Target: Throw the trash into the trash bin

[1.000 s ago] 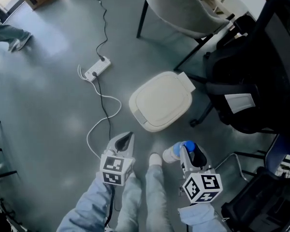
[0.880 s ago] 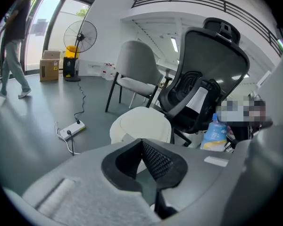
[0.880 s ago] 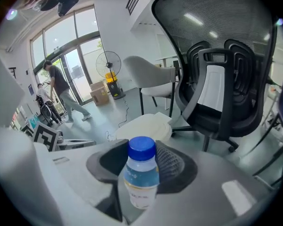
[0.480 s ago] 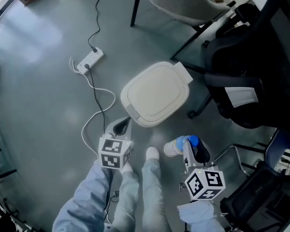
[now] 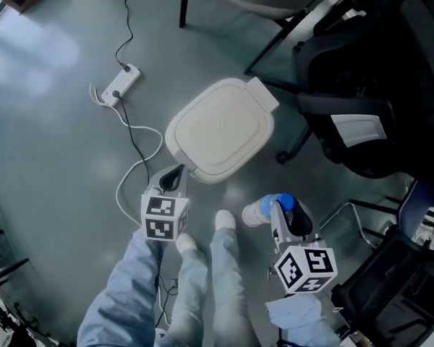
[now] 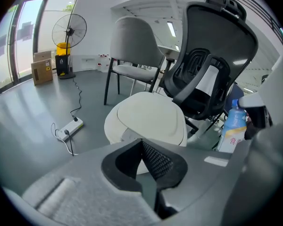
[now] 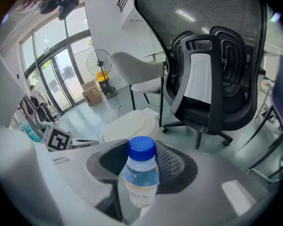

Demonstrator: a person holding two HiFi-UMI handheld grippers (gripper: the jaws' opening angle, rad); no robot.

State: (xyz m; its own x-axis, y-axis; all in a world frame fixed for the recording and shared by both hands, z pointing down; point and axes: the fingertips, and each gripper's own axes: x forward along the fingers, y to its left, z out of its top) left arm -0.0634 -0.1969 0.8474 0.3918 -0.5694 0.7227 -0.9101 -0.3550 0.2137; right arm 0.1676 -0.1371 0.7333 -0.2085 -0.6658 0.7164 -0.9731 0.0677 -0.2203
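The trash bin [image 5: 218, 130] stands on the grey floor with its cream lid down; it also shows in the left gripper view [image 6: 148, 117] and the right gripper view [image 7: 127, 124]. My left gripper [image 5: 173, 176] points at the bin's near edge, its jaws shut with nothing between them [image 6: 146, 157]. To the bin's lower right, my right gripper [image 5: 278, 212] is shut on a clear plastic bottle [image 5: 259, 212] with a blue cap. In the right gripper view the bottle [image 7: 141, 150] stands upright between the pads [image 7: 172, 166].
A black office chair [image 5: 362, 121] stands right of the bin, with a grey chair [image 6: 132, 46] behind it. A power strip [image 5: 120, 84] and its cable lie on the floor to the left. The person's legs and white shoes [image 5: 224, 220] are between the grippers.
My left gripper has moved down and forward toward the bin's near edge. The right gripper has shifted slightly, the bottle still in its jaws. The bin sits more central in the head view.
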